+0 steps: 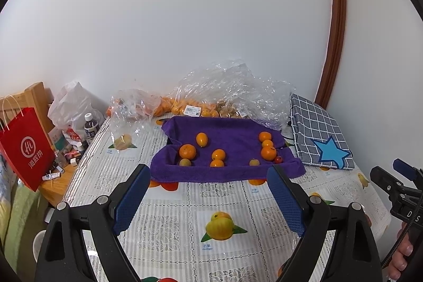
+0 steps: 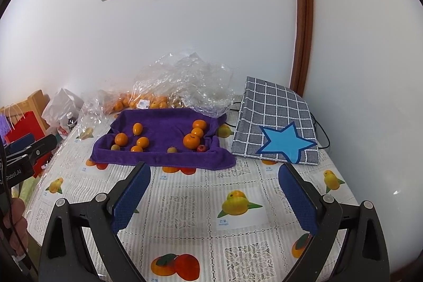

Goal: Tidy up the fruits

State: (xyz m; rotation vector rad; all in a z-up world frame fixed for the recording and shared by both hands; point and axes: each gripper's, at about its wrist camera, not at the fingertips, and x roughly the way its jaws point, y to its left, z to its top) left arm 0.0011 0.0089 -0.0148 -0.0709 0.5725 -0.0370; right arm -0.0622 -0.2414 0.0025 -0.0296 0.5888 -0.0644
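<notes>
A tray lined with a purple towel (image 1: 238, 134) (image 2: 164, 123) sits mid-table and holds several loose fruits. On its left are oranges (image 1: 187, 151) (image 2: 121, 139) and an oval kumquat (image 1: 201, 139) (image 2: 137, 128). On its right are stacked oranges (image 1: 268, 152) (image 2: 191, 141), a small red fruit (image 1: 277, 159) (image 2: 201, 148) and small greenish fruits (image 1: 254, 162) (image 2: 171, 149). My left gripper (image 1: 208, 171) is open and empty, short of the towel's front edge. My right gripper (image 2: 214, 171) is open and empty, in front of the towel's right part.
Clear plastic bags (image 1: 232, 89) (image 2: 185, 81) with more oranges lie behind the tray by the wall. A checked grey cloth with a blue star (image 1: 320, 134) (image 2: 277, 123) lies right. A red paper bag (image 1: 26, 147) and bottle (image 1: 91, 124) stand left, off the table.
</notes>
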